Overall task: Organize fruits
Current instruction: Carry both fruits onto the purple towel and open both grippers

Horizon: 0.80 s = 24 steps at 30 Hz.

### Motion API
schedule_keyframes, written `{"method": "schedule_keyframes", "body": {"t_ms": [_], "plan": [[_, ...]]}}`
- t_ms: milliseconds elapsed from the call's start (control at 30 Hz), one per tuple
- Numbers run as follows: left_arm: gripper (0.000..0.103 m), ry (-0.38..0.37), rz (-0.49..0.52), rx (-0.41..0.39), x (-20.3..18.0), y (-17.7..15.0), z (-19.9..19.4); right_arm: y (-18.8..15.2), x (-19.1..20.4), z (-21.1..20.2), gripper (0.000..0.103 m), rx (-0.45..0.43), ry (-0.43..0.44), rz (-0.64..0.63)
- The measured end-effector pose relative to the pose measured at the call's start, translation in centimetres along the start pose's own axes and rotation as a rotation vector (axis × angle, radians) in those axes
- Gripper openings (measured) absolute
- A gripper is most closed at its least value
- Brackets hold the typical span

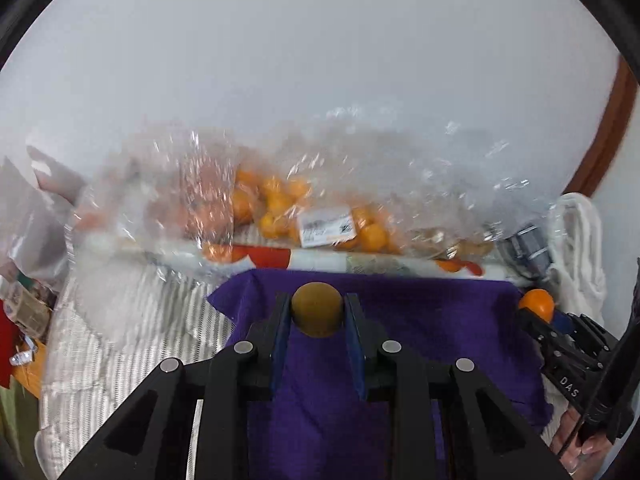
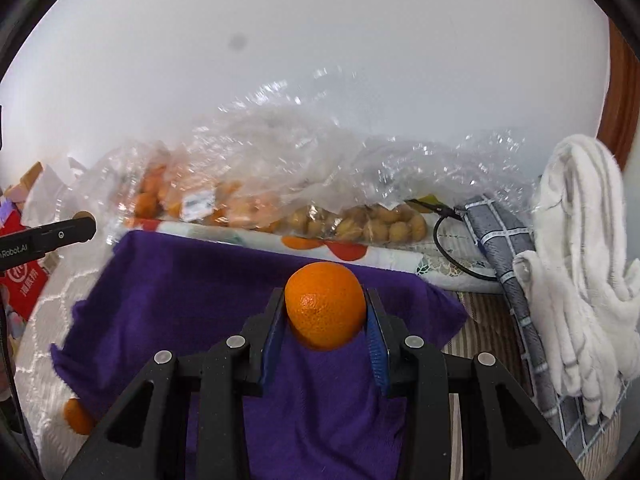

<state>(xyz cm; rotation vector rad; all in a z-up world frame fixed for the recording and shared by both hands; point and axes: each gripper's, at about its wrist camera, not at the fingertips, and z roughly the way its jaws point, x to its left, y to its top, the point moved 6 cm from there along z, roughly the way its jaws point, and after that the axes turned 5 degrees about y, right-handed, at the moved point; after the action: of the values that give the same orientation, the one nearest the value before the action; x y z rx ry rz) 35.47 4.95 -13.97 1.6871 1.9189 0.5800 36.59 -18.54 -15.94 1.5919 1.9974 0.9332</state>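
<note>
Over the purple cloth (image 1: 400, 312) we hold two fruits — our left gripper (image 1: 317, 312) clenched on a brown kiwi (image 1: 317, 309), our right gripper (image 2: 326, 312) clamping an orange (image 2: 325, 305) — bagged fruit (image 1: 280, 204) lying beyond.

The right gripper (image 2: 326, 312) held an orange (image 2: 325, 310) between its blue pads, above the middle of a purple cloth (image 2: 192, 292). Along the cloth's far edge lay clear plastic bags (image 2: 280, 160) of orange and yellowish-brown fruit. Another orange (image 2: 78, 416) sat at the cloth's near left corner. White towels (image 2: 580, 260) were heaped beyond its right edge. The left gripper (image 2: 86, 226), carrying a brown fruit (image 2: 84, 216), reached in past the far left corner.
</note>
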Motion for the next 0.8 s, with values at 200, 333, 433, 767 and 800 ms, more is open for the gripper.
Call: {"method": "schedule_keyframes", "body": {"t_ms": [200,333,433,767,800], "plan": [[0.025,0.001,0.002,0.069,0.0,-1.4,3.9,-1.3,-0.9,3.6,0.038,0.082,-0.019,-0.011],[0.025,0.021,0.008,0.108,-0.3,-2.4,5.4,-1.2,-0.7,4.0,0.038,0.095,-0.035,-0.025],[0.025,0.030,0.040,0.143,-0.9,-3.3,6.4,-1.6,-0.8,4.8,0.038,0.137,-0.047,-0.034],[0.025,0.043,0.048,0.160,-1.3,-3.7,7.4,-2.4,-1.1,6.0,0.038,0.201,-0.086,-0.037],[0.025,0.042,0.047,0.160,-1.3,-3.7,7.4,-2.4,-1.2,6.0,0.038,0.205,-0.084,-0.035]]}}
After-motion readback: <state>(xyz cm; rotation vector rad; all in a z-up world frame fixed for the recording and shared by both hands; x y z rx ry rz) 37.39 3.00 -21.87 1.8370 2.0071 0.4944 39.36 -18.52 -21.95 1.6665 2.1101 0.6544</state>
